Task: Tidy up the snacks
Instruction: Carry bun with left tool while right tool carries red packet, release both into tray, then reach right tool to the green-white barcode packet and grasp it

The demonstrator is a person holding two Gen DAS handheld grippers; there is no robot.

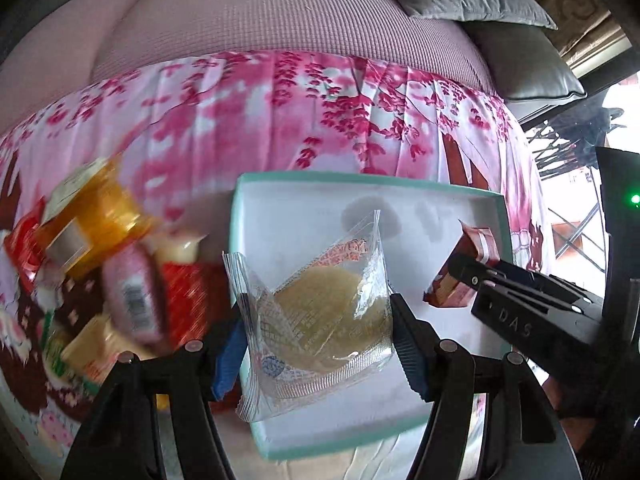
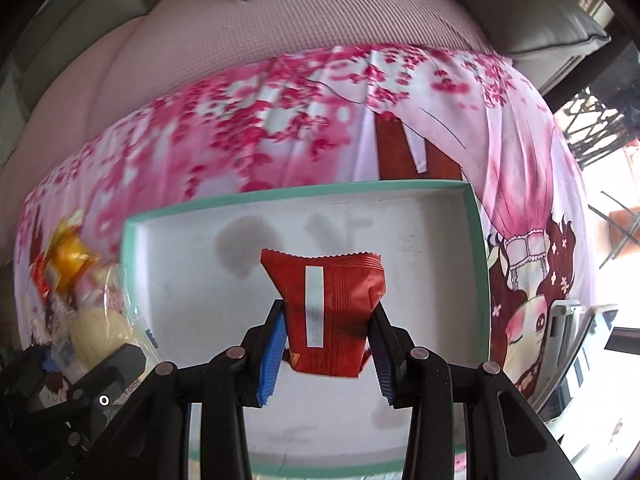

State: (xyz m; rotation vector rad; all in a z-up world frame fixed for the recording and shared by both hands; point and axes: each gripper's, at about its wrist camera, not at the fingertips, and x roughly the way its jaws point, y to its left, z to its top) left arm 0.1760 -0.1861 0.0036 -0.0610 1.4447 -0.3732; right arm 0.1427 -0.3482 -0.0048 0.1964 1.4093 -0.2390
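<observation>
**Asker:** What is each hand doing?

**Describer:** Each hand holds a black two-finger gripper with blue pads. The left gripper (image 1: pixel 316 320) is clamped on a clear packet (image 1: pixel 316 308) with a pale round wafer or cracker inside. The right gripper (image 2: pixel 326 344) is squeezed nearly closed around a small red packet (image 2: pixel 332 312), its crimped top edge pointing away from the camera.

**Asker:** Where are the packets compared with the box?

**Describer:** Both hang above a shallow white box (image 1: pixel 440 200) with a mint-green rim. The box looks empty, with only faint grey marks on its floor. The red packet is over the middle of it. The clear packet is over the side nearest the snack pile, partly past the rim. Neither packet appears to touch the floor of the box.

**Asker:** Why hold them like that?

**Describer:** My guess is that the box is where the snacks are being gathered. Both grippers point steeply downward, which suits lowering a packet in and letting go. Each is pinched across its width, so it hangs free below the pads.

**Asker:** What else is nearby?

**Describer:** The box sits on a pink cloth (image 1: pixel 320 112) printed with blossoms and a cartoon girl. Just beside the box is a blurred pile of other snacks (image 1: pixel 104 264), with orange, red and pink wrappers among them. They are still outside the box, so sorting seems to be at an early stage. Grey cushions (image 1: pixel 520 40) lie beyond.
</observation>
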